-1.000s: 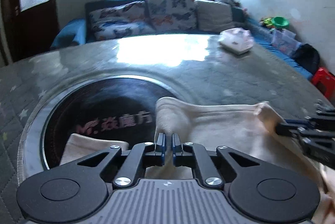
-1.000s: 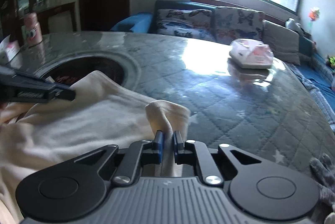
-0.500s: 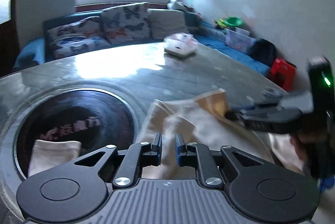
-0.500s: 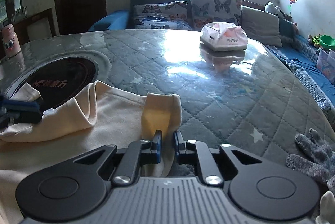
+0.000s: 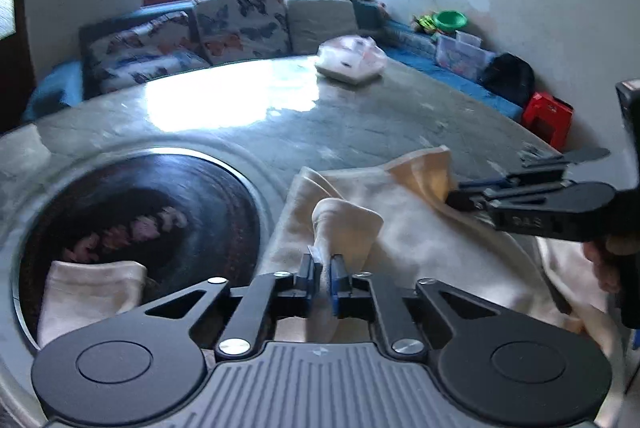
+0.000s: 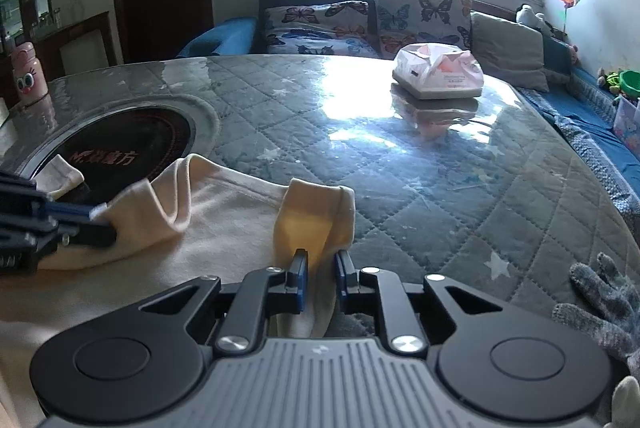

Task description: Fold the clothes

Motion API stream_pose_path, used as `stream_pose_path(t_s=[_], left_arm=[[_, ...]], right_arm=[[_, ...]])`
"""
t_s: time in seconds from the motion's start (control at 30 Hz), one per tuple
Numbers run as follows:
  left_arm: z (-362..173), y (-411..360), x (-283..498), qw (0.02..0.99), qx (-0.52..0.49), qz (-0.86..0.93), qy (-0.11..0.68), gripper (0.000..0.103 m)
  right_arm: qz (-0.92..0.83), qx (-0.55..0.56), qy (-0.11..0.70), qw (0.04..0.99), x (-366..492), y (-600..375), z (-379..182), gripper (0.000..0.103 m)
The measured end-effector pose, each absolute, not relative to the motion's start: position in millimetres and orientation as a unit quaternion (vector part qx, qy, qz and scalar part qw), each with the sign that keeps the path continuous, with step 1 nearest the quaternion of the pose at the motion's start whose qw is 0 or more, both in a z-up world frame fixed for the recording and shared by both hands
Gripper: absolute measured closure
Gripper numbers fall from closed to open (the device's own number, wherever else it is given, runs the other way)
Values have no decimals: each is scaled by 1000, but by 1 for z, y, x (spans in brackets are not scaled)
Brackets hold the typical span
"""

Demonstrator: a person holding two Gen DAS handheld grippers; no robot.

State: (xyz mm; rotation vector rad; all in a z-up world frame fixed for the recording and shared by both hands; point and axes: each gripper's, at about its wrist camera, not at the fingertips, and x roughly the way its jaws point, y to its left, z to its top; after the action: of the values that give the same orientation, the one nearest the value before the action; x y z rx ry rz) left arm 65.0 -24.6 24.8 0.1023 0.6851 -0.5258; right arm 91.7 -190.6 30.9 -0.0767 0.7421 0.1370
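While the quilted desk (image 6: 400,163) carries the cream garment (image 5: 420,240) at 6 o'clock, we judge a fold underway. Left gripper (image 5: 323,278) and right gripper (image 6: 319,278) each pinch a raised fabric edge; next, lay both edges flat.

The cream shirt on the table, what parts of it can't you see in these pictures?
- Cream shirt: its near part runs off the bottom edge of the right wrist view, behind the right gripper.
- Left wrist view: the left gripper body covers the cloth below its pinch.
- Garment type: too bunched to tell.
- Lettering on the dark round inset: blurred in the left wrist view.
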Motion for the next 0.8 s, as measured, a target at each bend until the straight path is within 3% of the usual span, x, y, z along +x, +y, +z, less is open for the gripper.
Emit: stream_pose_path(t_s=[0.13,0.8], left_arm=[[34,-5,74,925,33,-210,316,97],[22,90,139,941,-17,-39,336,98]], right_arm=[[72,-47,360,929,99,-188,33,96],[102,-109,352,924,208,-134,29,99]])
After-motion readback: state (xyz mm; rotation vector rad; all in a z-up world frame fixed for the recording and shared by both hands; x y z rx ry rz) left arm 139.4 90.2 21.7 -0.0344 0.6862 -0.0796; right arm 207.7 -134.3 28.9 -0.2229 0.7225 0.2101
